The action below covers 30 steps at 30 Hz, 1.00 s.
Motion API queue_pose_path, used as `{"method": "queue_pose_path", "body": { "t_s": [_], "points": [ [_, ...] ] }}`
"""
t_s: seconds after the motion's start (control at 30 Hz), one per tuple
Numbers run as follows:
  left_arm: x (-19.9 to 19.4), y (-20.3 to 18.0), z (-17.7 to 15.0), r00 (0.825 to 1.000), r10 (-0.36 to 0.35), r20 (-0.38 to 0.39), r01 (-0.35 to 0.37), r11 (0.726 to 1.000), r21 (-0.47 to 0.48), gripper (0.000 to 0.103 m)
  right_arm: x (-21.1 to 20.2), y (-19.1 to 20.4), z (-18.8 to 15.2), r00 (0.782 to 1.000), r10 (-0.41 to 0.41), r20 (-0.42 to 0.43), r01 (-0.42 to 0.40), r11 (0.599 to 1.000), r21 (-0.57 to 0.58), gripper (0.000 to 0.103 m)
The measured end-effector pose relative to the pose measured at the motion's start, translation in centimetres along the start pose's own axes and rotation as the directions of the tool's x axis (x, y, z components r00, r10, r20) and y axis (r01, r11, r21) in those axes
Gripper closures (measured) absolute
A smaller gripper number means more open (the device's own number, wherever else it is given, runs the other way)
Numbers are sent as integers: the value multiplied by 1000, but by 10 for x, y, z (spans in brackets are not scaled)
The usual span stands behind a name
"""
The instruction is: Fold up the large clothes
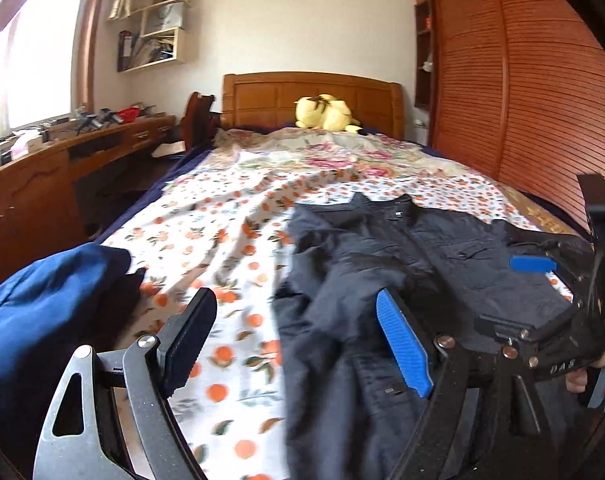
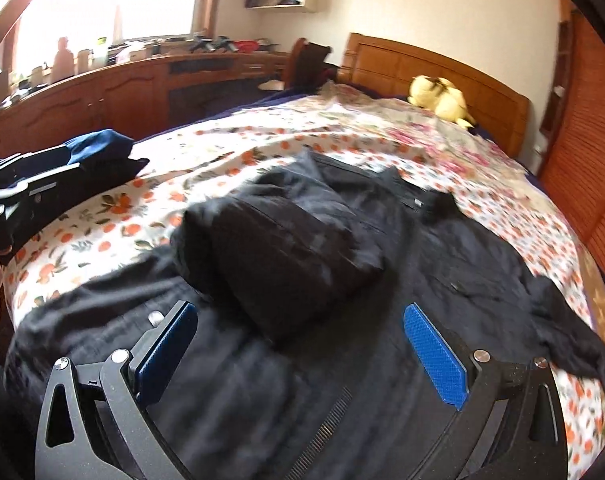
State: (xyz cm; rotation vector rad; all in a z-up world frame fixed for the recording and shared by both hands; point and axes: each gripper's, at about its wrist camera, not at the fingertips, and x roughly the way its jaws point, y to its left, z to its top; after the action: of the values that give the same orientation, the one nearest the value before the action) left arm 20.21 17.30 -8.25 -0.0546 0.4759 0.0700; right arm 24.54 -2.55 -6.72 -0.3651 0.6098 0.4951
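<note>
A large dark navy jacket [image 1: 382,248] lies spread on the bed, collar toward the headboard. In the right wrist view the jacket [image 2: 442,248] has its left sleeve folded in over the chest [image 2: 286,248]. My left gripper [image 1: 298,340] is open and empty above the jacket's left edge and the sheet. My right gripper [image 2: 302,352] is open and empty above the jacket's lower body. The right gripper also shows at the right edge of the left wrist view [image 1: 542,280]; the left gripper's body shows at the left edge of the right wrist view [image 2: 18,196].
The bed has an orange-print sheet [image 1: 206,240] and a floral quilt [image 1: 326,152] toward the wooden headboard [image 1: 310,96]. A yellow plush toy [image 1: 326,114] lies there. Blue folded clothing [image 1: 50,292] sits at the bed's left. A wooden desk [image 1: 62,160] stands left, a slatted wardrobe [image 1: 522,80] right.
</note>
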Motion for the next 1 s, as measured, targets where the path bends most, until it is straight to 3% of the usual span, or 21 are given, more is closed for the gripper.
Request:
{"method": "queue_pose_path", "body": {
  "t_s": [0.27, 0.37, 0.47, 0.53, 0.6, 0.83, 1.0],
  "points": [
    [0, 40, -8, 999, 29, -14, -30, 996, -79, 20, 44, 21, 39, 995, 99, -22, -100, 995, -13, 5],
    [-1, 44, -10, 999, 30, -16, -32, 996, -89, 20, 69, 17, 50, 992, 113, -56, -113, 994, 2, 12],
    [-1, 44, -12, 999, 31, -19, -32, 996, -78, 20, 87, 11, 49, 987, 122, -107, -123, 992, -2, 40],
    [-1, 42, -13, 999, 25, -19, -27, 997, -74, 20, 90, 7, 48, 983, 137, -126, -139, 990, -8, 70],
    [0, 40, -13, 1000, 19, -19, -21, 997, -70, 20, 88, 1, 47, 985, 130, -116, -133, 991, -20, 80],
    [8, 13, -15, 999, -18, -40, 17, 999, -31, 20, 32, -48, 21, 997, 51, 55, -58, 991, 122, 83],
    [12, -13, -11, 998, -48, -34, 47, 999, -6, 20, -9, -80, -19, 996, -13, 85, -5, 977, 214, 83]
  ]
}}
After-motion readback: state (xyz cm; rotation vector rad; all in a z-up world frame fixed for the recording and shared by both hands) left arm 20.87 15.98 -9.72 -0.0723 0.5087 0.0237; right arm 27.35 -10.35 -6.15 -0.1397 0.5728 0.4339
